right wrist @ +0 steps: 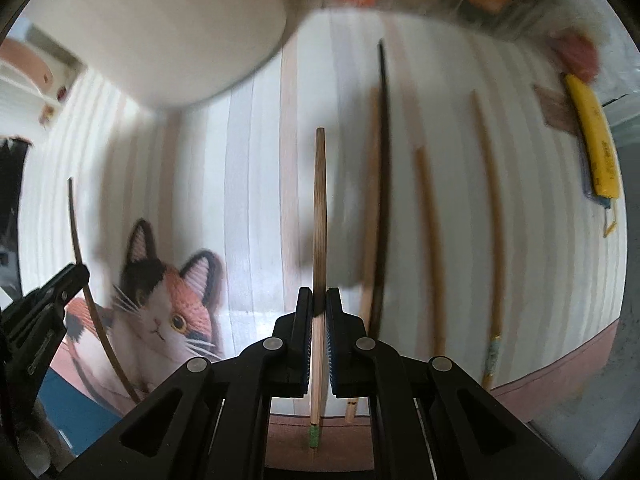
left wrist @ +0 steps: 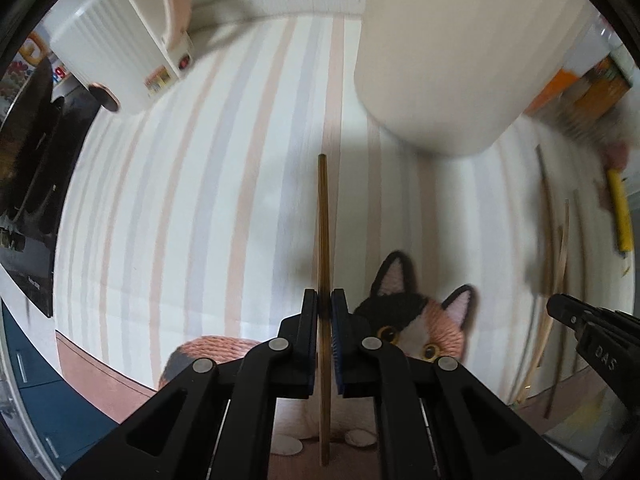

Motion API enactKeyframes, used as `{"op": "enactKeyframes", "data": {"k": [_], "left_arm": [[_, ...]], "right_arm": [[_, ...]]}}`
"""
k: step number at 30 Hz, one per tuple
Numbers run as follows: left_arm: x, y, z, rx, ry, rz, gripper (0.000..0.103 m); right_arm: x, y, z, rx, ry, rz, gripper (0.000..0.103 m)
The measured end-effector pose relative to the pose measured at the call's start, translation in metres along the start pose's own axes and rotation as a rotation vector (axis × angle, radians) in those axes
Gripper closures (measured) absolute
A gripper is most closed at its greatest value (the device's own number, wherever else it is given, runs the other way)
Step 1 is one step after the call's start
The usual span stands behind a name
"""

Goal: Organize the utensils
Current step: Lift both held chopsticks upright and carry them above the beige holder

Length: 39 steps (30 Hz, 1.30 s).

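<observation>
- Left gripper (left wrist: 325, 300): jaws clamped on a thin brown chopstick (left wrist: 323, 240), which runs straight out past the fingertips and back under the body. It points steeply down at the mat.
- Right gripper (right wrist: 319, 300): jaws clamped on a lighter wooden chopstick (right wrist: 319, 216); the near end carries a green band, the far end is darker.
- Each gripper shows in the other's view: the right gripper at the right edge of the left wrist view, the left gripper at the left edge of the right wrist view, with its thin brown chopstick curving past the tip.
- Surface is a striped mat (left wrist: 200, 208) with a calico cat print (left wrist: 416, 320) between the two grippers.
- White cylindrical holder (left wrist: 452, 60) stands on the mat on the far side, blurred in both views.
- Loose chopsticks (right wrist: 382, 184) lie on the mat right of the right gripper, roughly parallel and pointing near to far: one dark, the others light wood. Whether the dark one touches its light neighbour cannot be told.
- Yellow stick-shaped item (right wrist: 594, 144) lies at the far right, well apart from the loose chopsticks.
- White appliance (left wrist: 116, 52) sits far left; a black hob (left wrist: 32, 184) is at the left edge.
</observation>
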<state>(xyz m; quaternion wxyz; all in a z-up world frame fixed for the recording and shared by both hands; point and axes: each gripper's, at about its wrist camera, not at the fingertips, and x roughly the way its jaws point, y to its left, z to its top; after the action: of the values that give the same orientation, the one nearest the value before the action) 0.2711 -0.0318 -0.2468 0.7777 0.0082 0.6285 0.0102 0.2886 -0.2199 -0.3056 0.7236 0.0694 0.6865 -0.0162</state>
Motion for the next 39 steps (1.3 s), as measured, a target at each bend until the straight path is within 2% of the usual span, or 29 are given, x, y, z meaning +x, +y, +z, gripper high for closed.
{"op": "enactKeyframes", "data": {"k": [6,13,25,31,39], "left_arm": [[-0.034,0.008,0.003,-0.014,-0.095,-0.011,0.099],[-0.056,0.021,0.003,-0.042,-0.157,-0.013,0.099],[-0.1,0.028,0.005,-0.078,-0.271,-0.016,0.099],[-0.128,0.033,0.015,-0.124,-0.318,-0.052,0.099],[-0.188,0.038,0.034,-0.168,-0.411,-0.095,0.099]], "right_arm": [[-0.037,-0.002,0.006,0.014,-0.109,0.042,0.096],[-0.068,0.0,0.011,-0.008,-0.207,0.061,0.096],[-0.121,0.006,0.018,-0.019,-0.33,0.104,0.097],[-0.15,0.007,0.031,-0.015,-0.384,0.134,0.097],[-0.203,0.01,0.052,-0.026,-0.479,0.163,0.097]]}}
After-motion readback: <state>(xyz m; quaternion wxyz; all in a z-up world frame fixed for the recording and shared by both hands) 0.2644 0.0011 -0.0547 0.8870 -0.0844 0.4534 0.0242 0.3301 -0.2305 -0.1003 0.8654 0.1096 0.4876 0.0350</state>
